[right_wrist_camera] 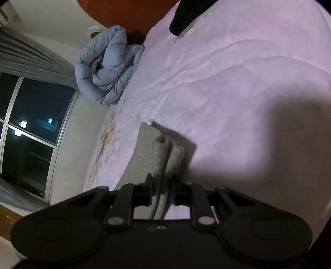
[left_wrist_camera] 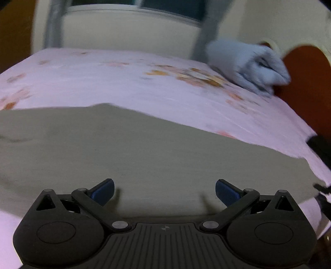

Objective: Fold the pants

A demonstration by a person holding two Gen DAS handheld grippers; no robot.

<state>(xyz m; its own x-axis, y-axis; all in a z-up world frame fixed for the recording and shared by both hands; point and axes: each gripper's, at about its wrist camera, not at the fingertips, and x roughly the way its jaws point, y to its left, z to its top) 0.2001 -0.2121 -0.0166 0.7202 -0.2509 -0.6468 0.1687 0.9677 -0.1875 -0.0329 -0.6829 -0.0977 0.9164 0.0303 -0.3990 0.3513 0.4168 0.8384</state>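
Grey-green pants point(left_wrist_camera: 124, 149) lie spread flat on the pink bedsheet point(left_wrist_camera: 103, 82), filling the near half of the left wrist view. My left gripper point(left_wrist_camera: 164, 191) is open and empty just above the cloth, its blue pads wide apart. In the right wrist view the pants point(right_wrist_camera: 153, 157) show as a folded, layered edge. My right gripper point(right_wrist_camera: 161, 193) is shut on that edge, with cloth pinched between its fingers and held up a little off the sheet point(right_wrist_camera: 238, 93).
A rolled light-blue duvet point(left_wrist_camera: 250, 66) lies at the head of the bed, also in the right wrist view point(right_wrist_camera: 107, 66). A brown wooden headboard point(left_wrist_camera: 306, 82) stands behind it. A dark window point(right_wrist_camera: 31, 120) and grey curtains are beyond the bed. A dark object point(right_wrist_camera: 184, 16) sticks in over the sheet.
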